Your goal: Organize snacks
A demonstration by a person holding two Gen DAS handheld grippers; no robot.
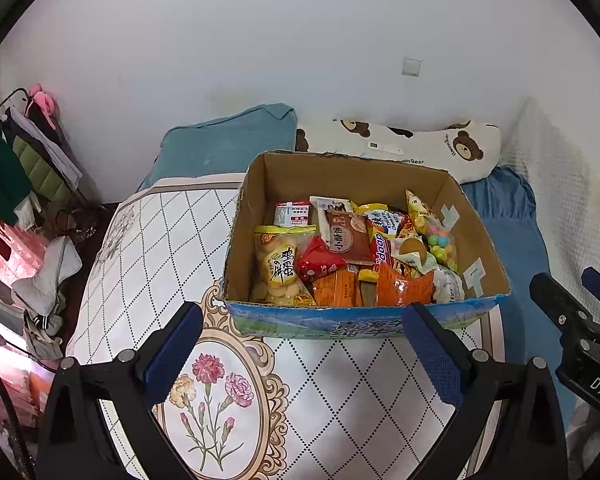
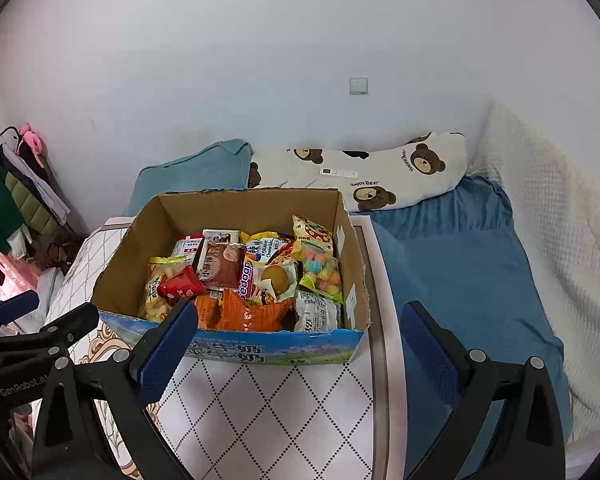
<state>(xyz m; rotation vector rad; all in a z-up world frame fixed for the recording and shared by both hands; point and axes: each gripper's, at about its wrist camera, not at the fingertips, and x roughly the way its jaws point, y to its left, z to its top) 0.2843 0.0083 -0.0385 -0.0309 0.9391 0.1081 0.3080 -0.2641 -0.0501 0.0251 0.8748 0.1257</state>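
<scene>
The open brown cardboard box [image 1: 364,240] of mixed snack packets [image 1: 352,252] sat at twelve o'clock on the white diamond-patterned board [image 1: 148,240]; left gripper [image 1: 304,356] and right gripper [image 2: 296,356] held their jaws wide and empty, evidently poised for picking.

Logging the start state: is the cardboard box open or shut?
Open. The cardboard box has no flaps over its top, and snack packets show inside in both views.

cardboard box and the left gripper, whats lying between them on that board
Nothing. In the left wrist view, only bare floral-patterned board separates the open left gripper from the cardboard box of snacks.
</scene>
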